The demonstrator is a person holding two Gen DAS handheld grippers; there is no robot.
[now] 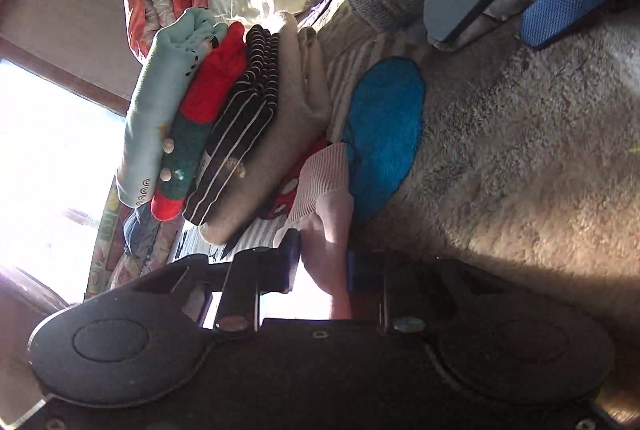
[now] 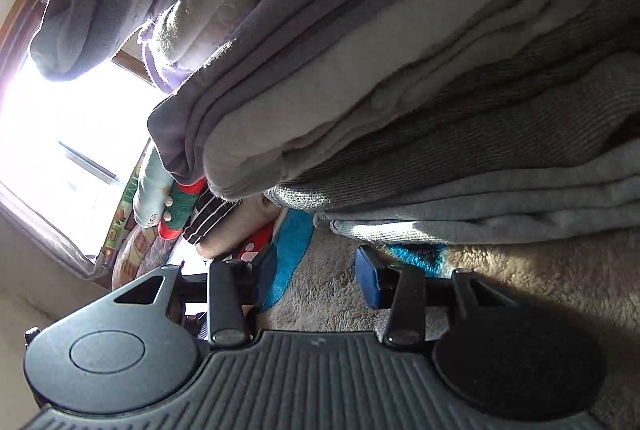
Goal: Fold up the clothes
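Left tongs (image 1: 322, 266) are pinched on a pale pink garment (image 1: 330, 197) with a ribbed cuff; the cloth runs straight out ahead of the tips and lies on the fuzzy beige blanket (image 1: 520, 149). Just left of that, a pile of folded clothes (image 1: 208, 121): light blue, red and green, black stripes, tan.

Right tongs (image 2: 316, 270) stand wide with nothing between them, tips low over the blanket. Above and ahead of them hangs a thick heap of grey clothes (image 2: 400, 109), lilac, cream and knit layers, its lower edge close over the right-hand finger (image 2: 368, 274).

I judge the pink piece light and floppy. It'll sag from one pinch, so I'd want my free tongs on the opposite edge or corner, at a hem rather than mid-cloth. The grey knits look heavier and bulkier. They'd want a deeper bite at a folded edge.
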